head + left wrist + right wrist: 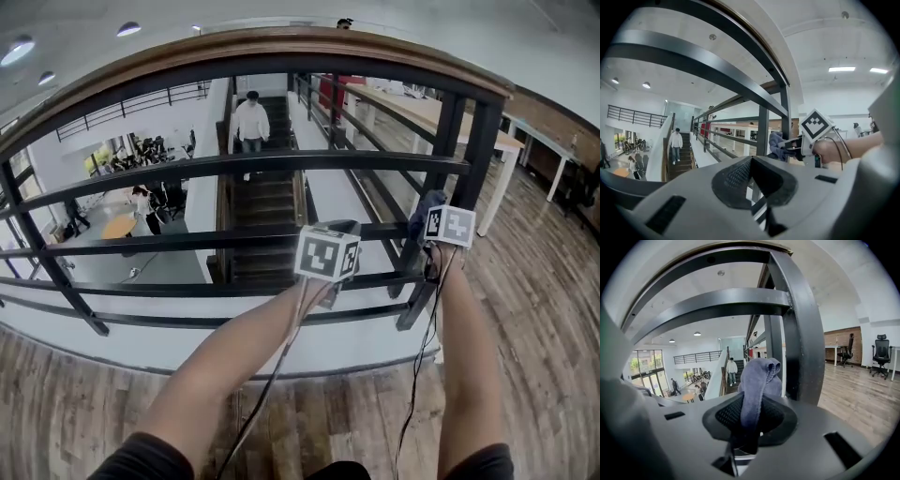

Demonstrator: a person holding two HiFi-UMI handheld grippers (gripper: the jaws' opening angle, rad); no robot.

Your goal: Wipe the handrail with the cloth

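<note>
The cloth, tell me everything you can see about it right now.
The cloth is a soft, blue-grey fabric, folded over into a bunched, rounded top. Its lower end is pinched between the shut jaws of the right gripper, and it stands up from them. It sits beside a black railing post; contact cannot be told. In the head view it is well below the wooden handrail, not touching it.
</note>
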